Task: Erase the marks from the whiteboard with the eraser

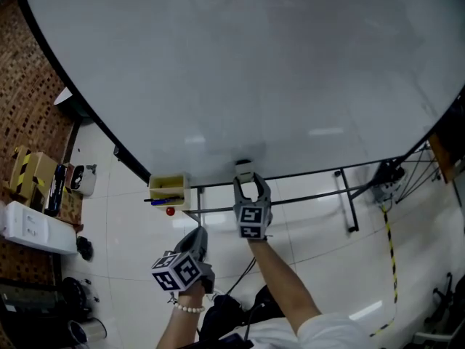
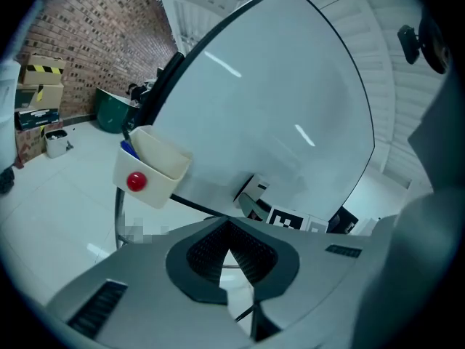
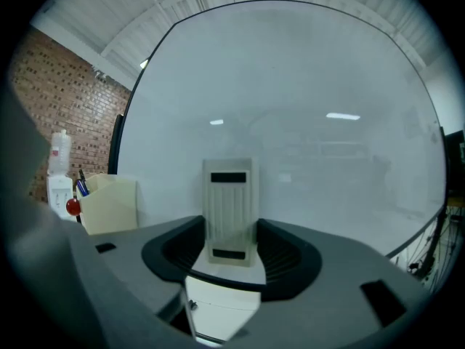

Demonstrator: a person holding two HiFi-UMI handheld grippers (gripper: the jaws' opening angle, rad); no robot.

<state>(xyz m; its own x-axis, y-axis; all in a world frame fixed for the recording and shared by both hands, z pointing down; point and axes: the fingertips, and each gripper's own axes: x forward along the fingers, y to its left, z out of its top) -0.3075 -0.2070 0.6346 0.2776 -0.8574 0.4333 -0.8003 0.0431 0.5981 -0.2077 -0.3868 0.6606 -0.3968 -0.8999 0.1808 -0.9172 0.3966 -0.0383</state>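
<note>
Right now the whiteboard [image 1: 254, 71] fills my head view, and its stand [image 1: 349, 209] shows only there. My right gripper [image 1: 251, 184] is up at the board's bottom edge, jaws pinching the eraser [image 3: 230, 209]; only the right gripper view shows its ribbed back. My left gripper [image 2: 229, 227] hangs lower, jaws pressed together, empty. Left of the eraser, a cream holder [image 2: 156, 167] on the board's edge carries blue pens [image 3: 81, 186] and a red knob [image 2: 136, 182].

Right gripper [image 3: 231, 247] clamping eraser [image 3: 231, 202], whiteboard [image 3: 290, 107] seemingly clean
</note>
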